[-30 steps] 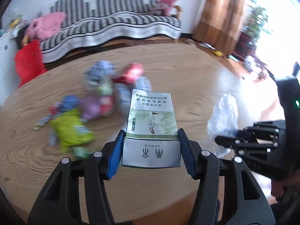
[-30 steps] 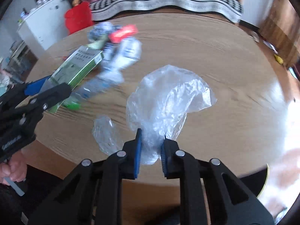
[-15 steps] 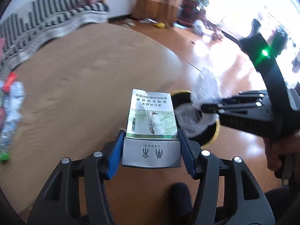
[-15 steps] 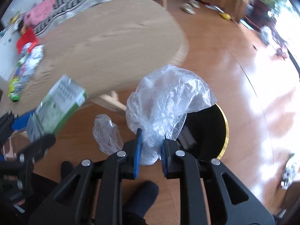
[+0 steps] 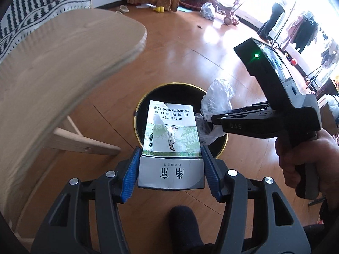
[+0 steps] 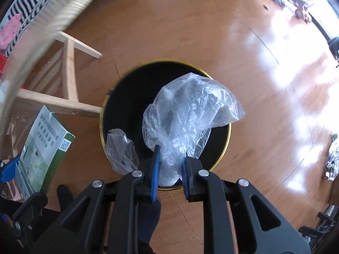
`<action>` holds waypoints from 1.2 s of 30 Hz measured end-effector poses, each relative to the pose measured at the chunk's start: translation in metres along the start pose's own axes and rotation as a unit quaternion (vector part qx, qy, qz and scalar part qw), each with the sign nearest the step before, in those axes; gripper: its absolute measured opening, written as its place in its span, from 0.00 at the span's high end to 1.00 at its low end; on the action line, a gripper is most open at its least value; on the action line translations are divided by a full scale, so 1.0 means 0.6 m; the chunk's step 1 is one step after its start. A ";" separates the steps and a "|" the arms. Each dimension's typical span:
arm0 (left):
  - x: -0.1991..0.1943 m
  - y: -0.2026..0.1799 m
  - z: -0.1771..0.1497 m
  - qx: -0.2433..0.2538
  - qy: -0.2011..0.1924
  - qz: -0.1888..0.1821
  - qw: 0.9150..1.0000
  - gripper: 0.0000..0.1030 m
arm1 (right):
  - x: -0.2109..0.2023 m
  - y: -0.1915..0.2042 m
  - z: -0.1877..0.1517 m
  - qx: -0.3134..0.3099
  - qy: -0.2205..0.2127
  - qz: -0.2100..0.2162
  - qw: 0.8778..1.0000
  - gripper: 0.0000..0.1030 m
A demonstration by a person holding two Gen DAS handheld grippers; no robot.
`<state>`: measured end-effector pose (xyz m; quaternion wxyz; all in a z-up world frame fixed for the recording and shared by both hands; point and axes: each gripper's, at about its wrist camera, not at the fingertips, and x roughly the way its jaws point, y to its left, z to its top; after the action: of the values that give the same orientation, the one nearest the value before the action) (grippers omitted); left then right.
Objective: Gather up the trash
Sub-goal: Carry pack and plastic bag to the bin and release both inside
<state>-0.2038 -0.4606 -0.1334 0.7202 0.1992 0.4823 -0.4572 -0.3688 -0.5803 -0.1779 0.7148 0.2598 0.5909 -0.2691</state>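
We find the cigarette carton [image 5: 171,139] clamped in the left gripper [image 5: 171,170] and the crumpled plastic bag [image 6: 188,114] pinched in the right gripper [image 6: 169,165], both above the black bin [image 6: 118,97], so we judge release comes next.

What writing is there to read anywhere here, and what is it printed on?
"南京": upside down, on the lid of the cigarette box.
"本公司提示 吸烟有害健康 请勿在禁烟场所吸烟": upside down, on the box's front.
"OAS", as it appears: raised letters on the right gripper; the reading is uncertain.
Too small to read: the fine print under "南京" and the QR code on the box's side.
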 end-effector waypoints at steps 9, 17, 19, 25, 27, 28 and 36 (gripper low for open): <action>0.062 -0.019 0.026 -0.012 0.024 -0.002 1.000 0.46 | 0.041 -0.013 0.000 0.005 0.019 0.001 1.000 0.82; 0.086 -0.014 0.031 -0.019 0.032 -0.001 0.999 0.46 | 0.042 -0.014 0.000 0.009 0.020 0.010 1.000 0.57; 0.090 -0.014 0.030 -0.020 0.034 -0.001 0.999 0.46 | 0.035 -0.011 -0.001 0.002 0.011 0.006 1.000 0.31; 0.096 -0.017 0.030 -0.020 0.037 0.001 0.999 0.46 | 0.015 -0.023 0.004 0.021 -0.005 0.025 0.999 0.31; 0.099 -0.018 0.031 -0.020 0.037 0.001 0.999 0.46 | 0.012 -0.025 0.004 0.025 -0.007 0.025 0.999 0.31; 0.103 -0.018 0.032 -0.021 0.038 0.000 0.999 0.46 | 0.010 -0.027 0.003 0.030 -0.008 0.026 0.999 0.31; 0.124 -0.026 0.046 -0.015 0.037 -0.012 0.999 0.31 | 0.001 -0.042 0.000 0.046 -0.011 0.017 0.999 0.31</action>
<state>-0.1941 -0.5232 -0.1837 0.6992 0.1992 0.5178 -0.4510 -0.3860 -0.5982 -0.1800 0.7130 0.2998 0.5652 -0.2870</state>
